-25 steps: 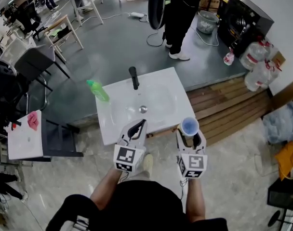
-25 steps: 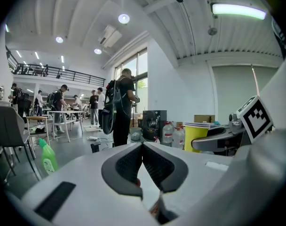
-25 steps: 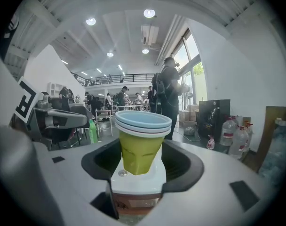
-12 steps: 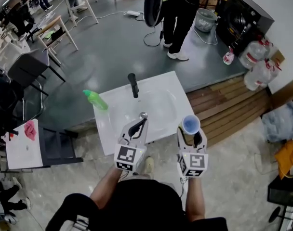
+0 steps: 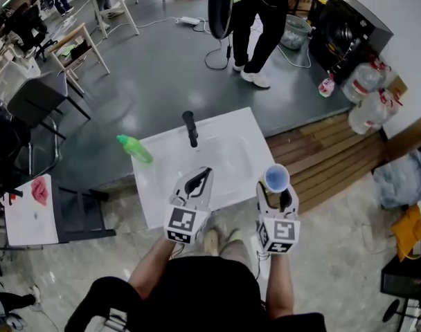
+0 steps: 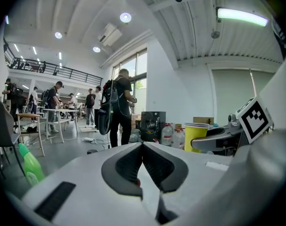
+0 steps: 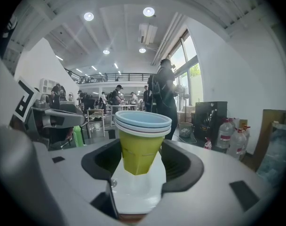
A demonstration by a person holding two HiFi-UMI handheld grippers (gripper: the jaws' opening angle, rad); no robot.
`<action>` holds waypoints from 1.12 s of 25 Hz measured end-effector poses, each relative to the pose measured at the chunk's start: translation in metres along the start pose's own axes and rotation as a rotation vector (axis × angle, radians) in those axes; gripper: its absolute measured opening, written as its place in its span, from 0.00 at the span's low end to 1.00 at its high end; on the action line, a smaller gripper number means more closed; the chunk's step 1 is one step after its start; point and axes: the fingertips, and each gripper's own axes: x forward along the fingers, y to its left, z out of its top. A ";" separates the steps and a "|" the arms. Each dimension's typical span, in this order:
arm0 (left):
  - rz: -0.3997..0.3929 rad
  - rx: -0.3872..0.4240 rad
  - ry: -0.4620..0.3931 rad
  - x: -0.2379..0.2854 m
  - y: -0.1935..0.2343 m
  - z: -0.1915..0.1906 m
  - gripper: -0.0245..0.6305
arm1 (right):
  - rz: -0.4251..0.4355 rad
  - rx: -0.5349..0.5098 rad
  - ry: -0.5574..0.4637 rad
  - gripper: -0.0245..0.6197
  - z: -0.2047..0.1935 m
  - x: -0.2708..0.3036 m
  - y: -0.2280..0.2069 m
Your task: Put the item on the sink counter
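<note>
A stack of paper cups [image 5: 275, 178], yellow-green outside and pale blue at the rim, stands upright between the jaws of my right gripper [image 5: 278, 194]; in the right gripper view the cups [image 7: 141, 142] sit with the black pads of the right gripper [image 7: 140, 158] shut on their lower part. The white sink counter [image 5: 152, 194] lies below and ahead, with a black faucet [image 5: 190, 127] and a green bottle [image 5: 135, 149] at its far left corner. My left gripper [image 5: 197, 182] hovers over the counter's near edge, shut and empty [image 6: 142, 149].
A person [image 5: 255, 19] stands beyond the sink by a black appliance [image 5: 349, 26]. Large water bottles [image 5: 367, 116] and a wooden platform [image 5: 325, 159] are to the right. Chairs [image 5: 37, 102] and a white table with a pink cloth [image 5: 32, 209] are to the left.
The view has shifted, and the sink now sits a little farther up in the picture. Both grippers keep their pose side by side, the cups still held in the right one.
</note>
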 end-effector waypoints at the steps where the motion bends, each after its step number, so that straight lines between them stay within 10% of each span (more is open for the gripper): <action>1: 0.002 -0.002 0.001 0.001 0.001 0.000 0.04 | 0.004 -0.004 -0.001 0.45 0.001 0.002 0.000; 28: 0.157 -0.074 0.092 0.139 0.043 -0.028 0.04 | 0.181 -0.046 0.052 0.45 -0.019 0.173 -0.067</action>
